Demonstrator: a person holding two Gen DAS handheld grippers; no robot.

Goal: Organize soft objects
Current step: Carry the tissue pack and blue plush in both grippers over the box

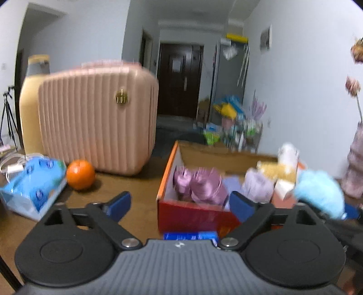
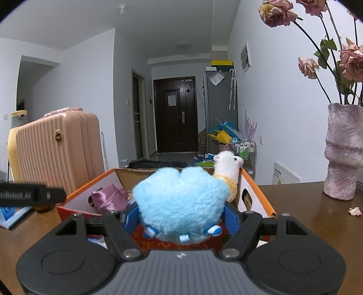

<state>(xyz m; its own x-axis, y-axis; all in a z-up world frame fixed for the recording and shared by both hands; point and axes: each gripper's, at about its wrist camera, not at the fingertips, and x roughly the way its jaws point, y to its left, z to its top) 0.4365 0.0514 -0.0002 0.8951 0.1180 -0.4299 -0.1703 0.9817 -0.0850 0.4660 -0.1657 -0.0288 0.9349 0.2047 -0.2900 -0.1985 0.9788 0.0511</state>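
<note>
- Soft toys are what I am sorting, and most of them sit in the orange cardboard box (image 1: pixel 169 168) that lies ahead of both my grippers on the brown table (image 1: pixel 127 181).
- Far to the left of my left fingers lies a blue packet (image 1: pixel 34 186), with an orange (image 1: pixel 80 174) just beside it and a pink suitcase (image 1: pixel 97 118) standing upright behind them.
- My left gripper (image 1: pixel 179 205) stands spread wide with nothing between its blue pads; its left finger is over bare table and its right finger is in front of the box's near wall.
- Just beyond my left gripper, inside the box, lies a shiny purple pouch (image 1: pixel 199 185), with a paler lilac soft thing (image 1: pixel 258 186) to its right.
- Further right in the box a white and yellow alpaca toy (image 2: pixel 228 169) leans against the far right corner, its head above the rim.
- My right gripper (image 2: pixel 181 219) is clamped on a fluffy light blue plush (image 2: pixel 181 202); both blue pads press into its sides, and it is held up at the box's near edge, in front of the alpaca.
- Well off to the right of my right fingers stands a mottled pinkish vase (image 2: pixel 342 152) with dried roses (image 2: pixel 276 11), and one fallen petal (image 2: pixel 354 211) lies on the table near its foot.
</note>
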